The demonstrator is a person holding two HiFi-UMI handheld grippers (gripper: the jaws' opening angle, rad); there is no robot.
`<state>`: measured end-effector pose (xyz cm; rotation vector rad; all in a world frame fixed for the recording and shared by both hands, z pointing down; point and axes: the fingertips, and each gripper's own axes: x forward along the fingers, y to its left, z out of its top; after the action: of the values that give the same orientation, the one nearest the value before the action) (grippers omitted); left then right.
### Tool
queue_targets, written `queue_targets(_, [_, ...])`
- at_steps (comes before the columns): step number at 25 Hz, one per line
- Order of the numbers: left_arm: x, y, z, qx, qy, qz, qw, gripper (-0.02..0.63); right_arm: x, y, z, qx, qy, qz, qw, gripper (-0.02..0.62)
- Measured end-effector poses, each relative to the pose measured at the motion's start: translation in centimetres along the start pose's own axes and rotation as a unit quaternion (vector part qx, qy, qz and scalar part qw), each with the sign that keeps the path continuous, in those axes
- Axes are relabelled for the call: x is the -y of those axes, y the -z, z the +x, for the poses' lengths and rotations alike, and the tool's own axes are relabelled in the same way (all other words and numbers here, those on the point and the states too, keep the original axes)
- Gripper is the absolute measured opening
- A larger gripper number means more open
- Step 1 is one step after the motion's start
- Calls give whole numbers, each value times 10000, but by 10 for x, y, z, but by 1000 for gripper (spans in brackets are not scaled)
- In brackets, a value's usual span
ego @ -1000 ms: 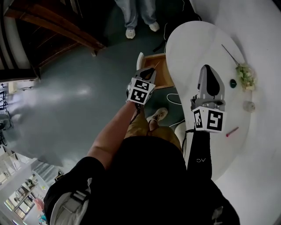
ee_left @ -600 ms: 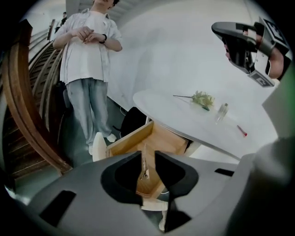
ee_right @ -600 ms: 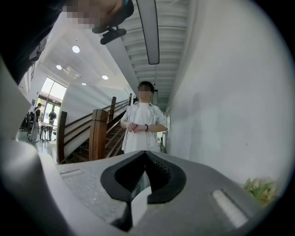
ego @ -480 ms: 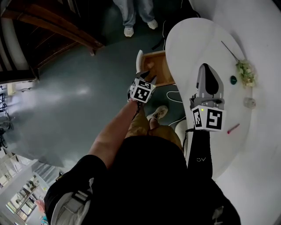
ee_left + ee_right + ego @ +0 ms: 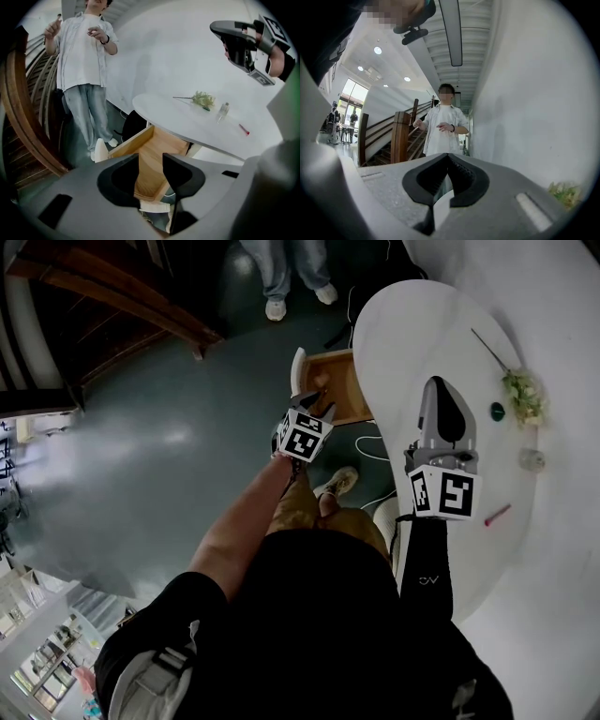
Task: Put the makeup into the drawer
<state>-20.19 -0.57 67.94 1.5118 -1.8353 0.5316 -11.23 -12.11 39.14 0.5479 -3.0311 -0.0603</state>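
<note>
My left gripper (image 5: 314, 401) (image 5: 151, 157) hangs tilted down over the open wooden drawer (image 5: 339, 390) (image 5: 152, 145) under the white table (image 5: 422, 334). Its jaws have just been opening and stand apart with nothing between them. I cannot make out any item inside the drawer. On the table lie a red makeup stick (image 5: 497, 514) (image 5: 243, 130), a small clear bottle (image 5: 532, 460) (image 5: 223, 110) and a dark teal piece (image 5: 498, 412). My right gripper (image 5: 441, 385) (image 5: 447, 157) is held level above the table's near side, shut and holding nothing.
A green flower sprig (image 5: 523, 397) (image 5: 201, 99) lies at the table's far side. A person (image 5: 86, 56) (image 5: 443, 126) stands beyond the drawer. A wooden staircase (image 5: 112, 296) (image 5: 23, 117) rises to the left. My own feet and a cable are below the drawer.
The left gripper has sunk slightly toward the drawer and its jaws have gone from shut to apart. The right gripper has kept still.
</note>
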Motion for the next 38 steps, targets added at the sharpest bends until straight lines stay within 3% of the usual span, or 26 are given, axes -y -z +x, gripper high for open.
queue_targets(5, [-2,-38,-24,418,-49,191,9989,160,4,-8,-3,104,86,23,9999,5])
queue_targets(10, [6,-112,-66,1300,-184,605,9895,160,13,-26,-12,290,203,-3,9994,5])
queue_targets(19, [74,-235,-158,2776,7,1495,9490,160,31,-64,-45,728,430,-170,9963,5])
queue_targets(25, [125,-281,-216,3598,285,1634,9182,160,55,-84,-75,1012,719,-318,9917,5])
queue_targets(27, [140,-289,-225,3732,371,1731,9107,160,64,-88,-85,1053,831,-321,9904,5])
queue_targets(38, [216,-290,-208,3682,1143,2058,8995,160,99,-87,-148,990,1516,-448,9825,5])
